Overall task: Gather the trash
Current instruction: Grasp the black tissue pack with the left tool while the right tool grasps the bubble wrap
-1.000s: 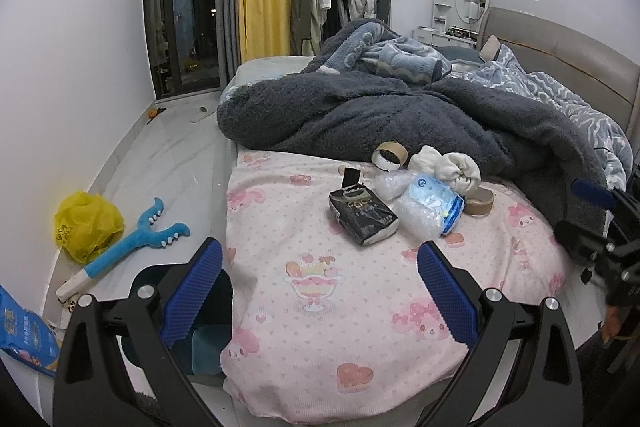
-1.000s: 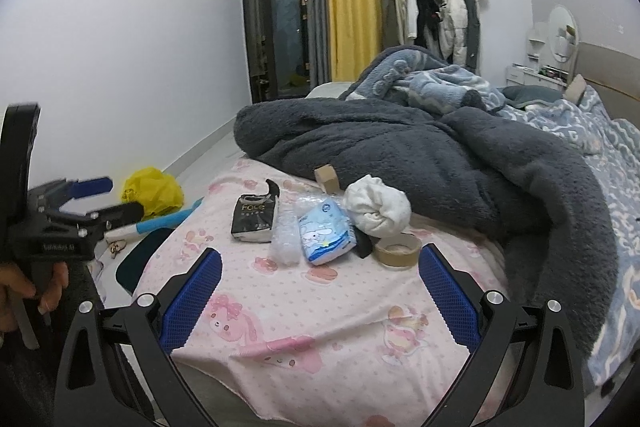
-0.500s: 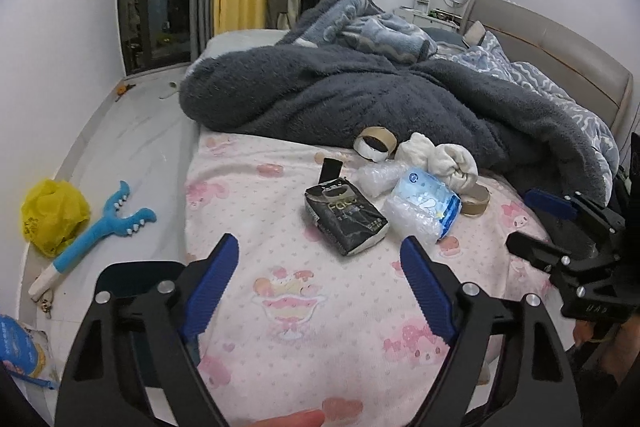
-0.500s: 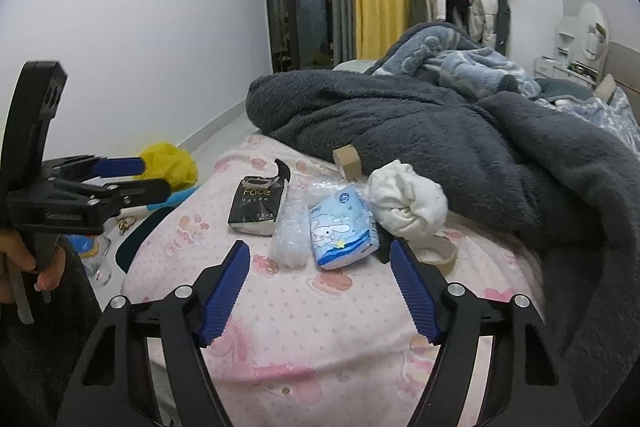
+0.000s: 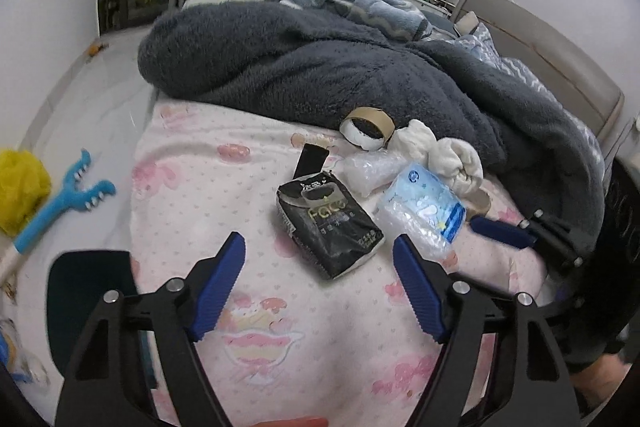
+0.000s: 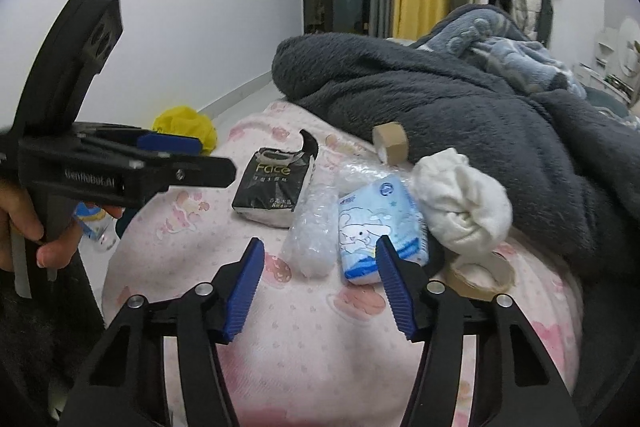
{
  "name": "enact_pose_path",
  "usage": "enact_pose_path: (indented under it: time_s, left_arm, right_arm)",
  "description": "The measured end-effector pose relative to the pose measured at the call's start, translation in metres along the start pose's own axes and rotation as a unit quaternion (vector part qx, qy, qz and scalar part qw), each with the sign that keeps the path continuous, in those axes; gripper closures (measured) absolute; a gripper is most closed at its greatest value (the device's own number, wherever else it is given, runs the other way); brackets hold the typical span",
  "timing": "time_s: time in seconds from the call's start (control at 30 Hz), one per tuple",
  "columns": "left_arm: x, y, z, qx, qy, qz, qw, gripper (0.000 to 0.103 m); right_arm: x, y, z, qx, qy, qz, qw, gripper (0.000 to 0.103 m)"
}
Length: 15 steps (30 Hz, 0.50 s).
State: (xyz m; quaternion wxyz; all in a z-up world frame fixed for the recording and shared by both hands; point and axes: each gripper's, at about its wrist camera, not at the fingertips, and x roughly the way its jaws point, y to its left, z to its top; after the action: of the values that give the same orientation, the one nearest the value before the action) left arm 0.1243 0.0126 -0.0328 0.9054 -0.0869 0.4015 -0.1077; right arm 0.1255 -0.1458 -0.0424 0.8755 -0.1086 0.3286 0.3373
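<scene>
A heap of trash lies on the pink bed sheet [image 5: 208, 187]: a black tissue pack [image 5: 328, 223] [image 6: 272, 187], a clear bubble-wrap piece [image 5: 370, 169] [image 6: 310, 235], a blue tissue pack [image 5: 424, 211] [image 6: 378, 223], a white cloth wad [image 5: 444, 155] [image 6: 460, 203], and two tape rolls [image 5: 366, 129] [image 6: 480, 273]. My left gripper [image 5: 320, 267] is open, just short of the black pack. My right gripper [image 6: 320, 267] is open, its jaws either side of the bubble wrap and blue pack.
A dark grey blanket [image 5: 320, 67] [image 6: 460, 99] is piled behind the trash. A dark bin [image 5: 84, 291] stands on the floor at the bed's left. A yellow bag [image 5: 20, 191] [image 6: 184, 123] and a blue toy [image 5: 64, 203] lie on the floor.
Both grippers have moved forward toward the trash heap, which now looks larger. Both stay open and empty.
</scene>
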Motion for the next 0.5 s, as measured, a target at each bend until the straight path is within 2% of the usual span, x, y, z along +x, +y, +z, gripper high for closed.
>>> enact_pose_path:
  time_s: [0.27,0.5]
  left_arm:
    - [0.022,0.007,0.013,-0.053,0.035,-0.030,0.9975,0.027]
    - [0.041,0.013,0.020,-0.080,0.068,-0.021,0.9942,0.027]
  right_arm:
    - [0.019,0.005,0.002,-0.025,0.004,0.000,1.000,0.058]
    - [0.031,0.014,0.004,-0.058,0.009,-0.013,0.998,0.068]
